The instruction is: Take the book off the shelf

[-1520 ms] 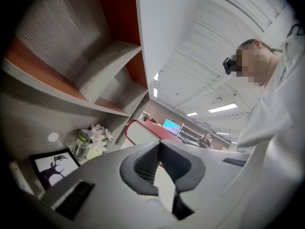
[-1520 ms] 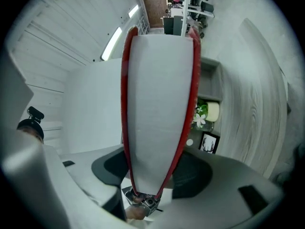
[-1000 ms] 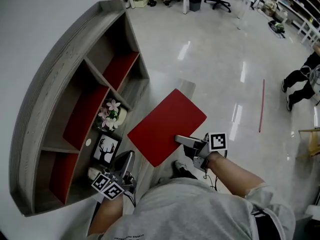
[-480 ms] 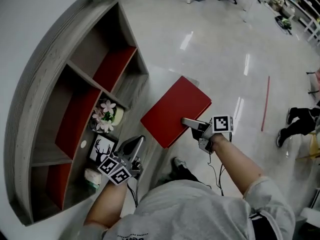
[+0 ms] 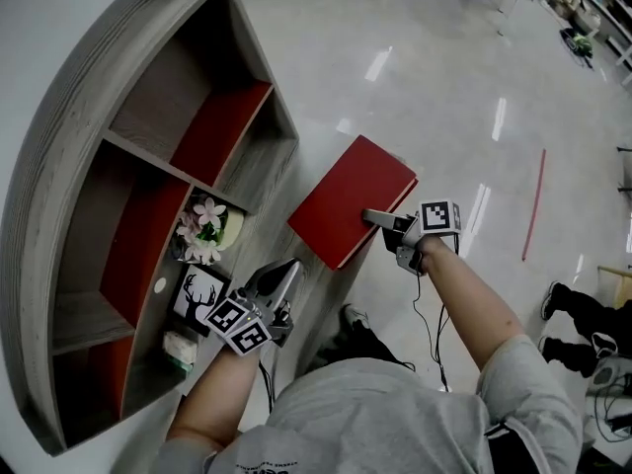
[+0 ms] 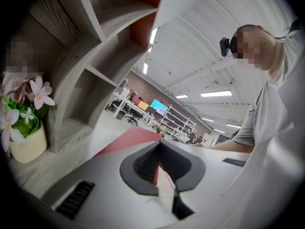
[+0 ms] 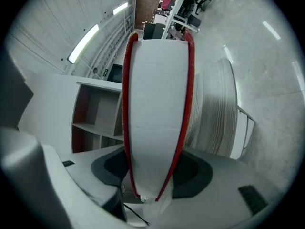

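The red book [image 5: 348, 199] hangs flat in the air in front of the grey wooden shelf [image 5: 59, 156], clear of it. My right gripper [image 5: 381, 221] is shut on its near right edge. In the right gripper view the white page edge of the book [image 7: 157, 80] runs up between the red covers, clamped between the dark pads [image 7: 110, 168]. My left gripper [image 5: 280, 280] sits lower left of the book, in front of the shelf's lower compartments. Its jaws are shut with nothing between them. In the left gripper view, the left gripper [image 6: 160, 168] points at the book [image 6: 128, 138].
A pot of pink-white flowers [image 5: 207, 227] and a deer picture [image 5: 200, 296] stand in the shelf's lower compartments, with a small white thing [image 5: 178, 350] below them. Red panels back the compartments. A person's legs [image 5: 583, 322] show far right on the glossy floor.
The book stays clamped in the right gripper and now sits higher and further right in the view. The left gripper has come up closer to the book's lower edge.
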